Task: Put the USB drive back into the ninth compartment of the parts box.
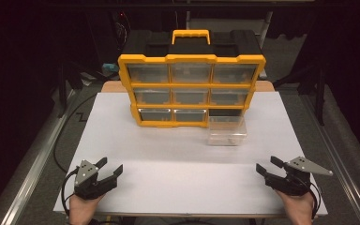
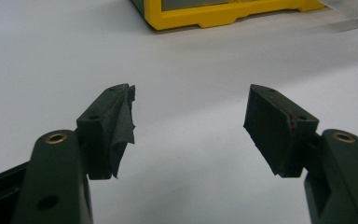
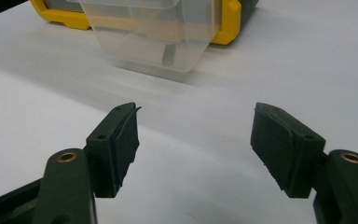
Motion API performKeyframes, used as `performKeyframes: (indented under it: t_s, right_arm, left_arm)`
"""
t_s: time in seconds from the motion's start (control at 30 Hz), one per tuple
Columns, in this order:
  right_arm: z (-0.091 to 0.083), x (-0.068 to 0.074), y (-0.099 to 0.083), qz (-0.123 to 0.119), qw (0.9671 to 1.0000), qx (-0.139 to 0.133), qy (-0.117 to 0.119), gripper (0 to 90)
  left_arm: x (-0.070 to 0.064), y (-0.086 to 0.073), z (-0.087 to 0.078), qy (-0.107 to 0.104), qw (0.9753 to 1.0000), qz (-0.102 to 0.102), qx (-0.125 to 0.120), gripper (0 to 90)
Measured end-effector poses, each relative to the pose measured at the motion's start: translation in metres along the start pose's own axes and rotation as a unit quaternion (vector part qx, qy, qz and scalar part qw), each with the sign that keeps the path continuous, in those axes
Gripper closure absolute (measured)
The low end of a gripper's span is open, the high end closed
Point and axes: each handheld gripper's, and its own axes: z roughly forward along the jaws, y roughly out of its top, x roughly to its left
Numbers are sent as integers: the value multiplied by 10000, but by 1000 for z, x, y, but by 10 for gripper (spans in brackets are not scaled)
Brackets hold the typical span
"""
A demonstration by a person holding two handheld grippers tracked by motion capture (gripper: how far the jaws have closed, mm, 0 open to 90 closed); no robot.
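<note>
Both grippers rest at the near edge of the white table, one at each near corner, well apart from each other. The left gripper is held in the person's left hand; its jaws stand wide apart with nothing between them, and in the left gripper view only bare table surface shows in the gap. A strip of black tape hangs loose from the pad on the left-side jaw in that view. The right gripper, held in the right hand, is likewise spread wide and holds nothing; the right gripper view shows bare table between its pads. The yellow organiser stands upright at the far middle of the table, three rows of clear drawers, handle on top. Its bottom-right compartment is vacant and dark. The clear drawer sits on the table just in front of that compartment, near the organiser base; seen from the right gripper, it lies straight ahead, apart from the jaws.
</note>
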Motion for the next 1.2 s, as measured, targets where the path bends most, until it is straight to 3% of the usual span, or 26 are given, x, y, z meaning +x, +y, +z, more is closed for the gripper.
performKeyframes:
  t_s: [0.27,0.8,1.2]
  right_arm:
    - [-1,-7,-9,108,9999,16,-127,317]
    - [-21,-16,-26,189,9991,-263,-267,291]
    - [-22,-18,-27,228,9987,-322,-321,290]
  left_arm:
    - [0,0,-1,25,10000,-15,-22,333]
    - [1,-2,-4,45,10000,-52,-40,334]
    - [1,-2,-4,42,10000,-61,-23,334]
